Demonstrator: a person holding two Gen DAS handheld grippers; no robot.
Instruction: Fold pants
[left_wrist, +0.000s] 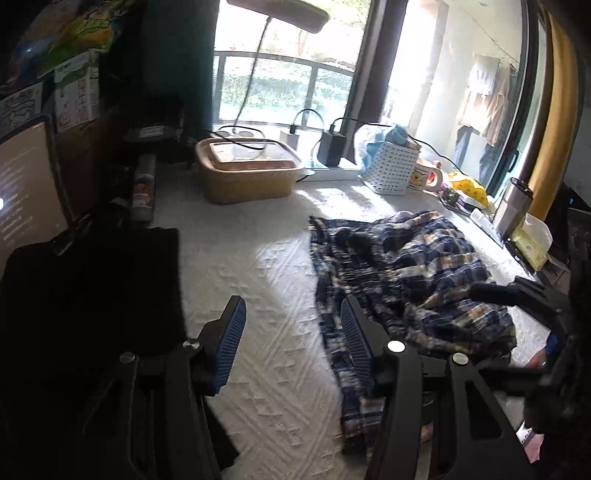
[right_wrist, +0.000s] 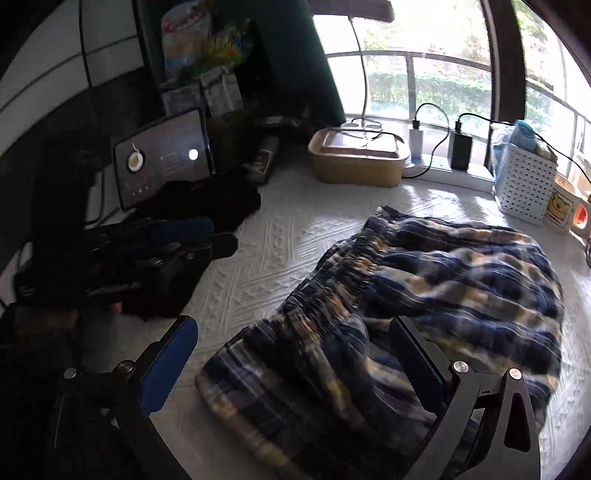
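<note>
Both tools, the left tool (left_wrist: 291, 347) and the right tool (right_wrist: 291, 365), stand apart and empty over the soft, light blue-and-beige plaid cotton pants (right_wrist: 424, 280) lying crumpled on the white textured table (left_wrist: 273, 369), best gripped at the gathered elastic waistband (right_wrist: 347, 273).

Pants (left_wrist: 406, 273) on the bedspread (left_wrist: 258, 280), lidded box (left_wrist: 247, 170) behind (window side).
</note>
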